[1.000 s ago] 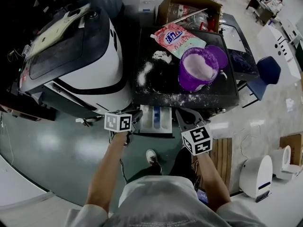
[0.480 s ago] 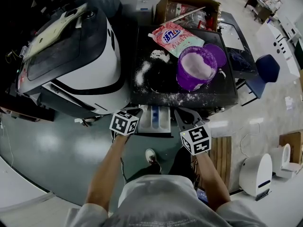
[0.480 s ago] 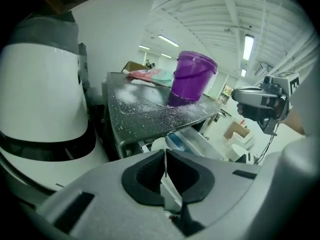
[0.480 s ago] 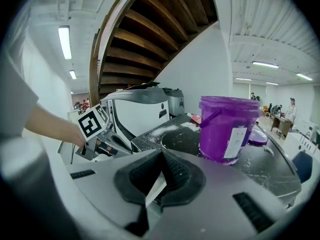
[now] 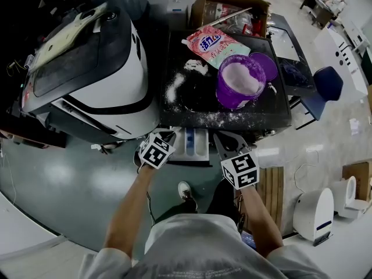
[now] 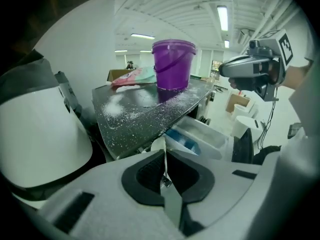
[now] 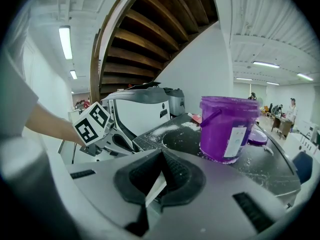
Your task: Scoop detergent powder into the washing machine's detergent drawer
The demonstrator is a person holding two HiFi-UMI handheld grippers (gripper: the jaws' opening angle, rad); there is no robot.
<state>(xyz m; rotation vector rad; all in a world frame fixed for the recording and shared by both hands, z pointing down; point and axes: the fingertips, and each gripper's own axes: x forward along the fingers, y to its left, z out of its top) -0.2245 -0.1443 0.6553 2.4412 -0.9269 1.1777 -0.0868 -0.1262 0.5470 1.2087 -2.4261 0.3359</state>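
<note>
The detergent drawer (image 5: 189,146) stands pulled out of the washing machine's front, with blue and white compartments; the left gripper view shows the drawer (image 6: 200,135) too. On the dark lid sits a purple bucket (image 5: 240,83) of white powder, its lid (image 5: 267,66) beside it and a pink detergent bag (image 5: 215,44) behind. My left gripper (image 5: 167,138) is shut and empty at the drawer's left front corner. My right gripper (image 5: 225,142) is shut and empty just right of the drawer. The bucket (image 7: 228,129) rises ahead of the right gripper (image 7: 161,155).
Spilled white powder (image 5: 174,89) streaks the machine's top (image 5: 273,112). A large white and black appliance (image 5: 87,63) stands to the left. A cardboard box (image 5: 232,10) sits behind the bag. A wooden pallet (image 5: 273,193) and a white unit (image 5: 317,214) lie on the floor at right.
My left gripper has shifted right and slightly up, closer to the drawer's left corner, and its marker cube has turned. The right gripper has hardly moved.
</note>
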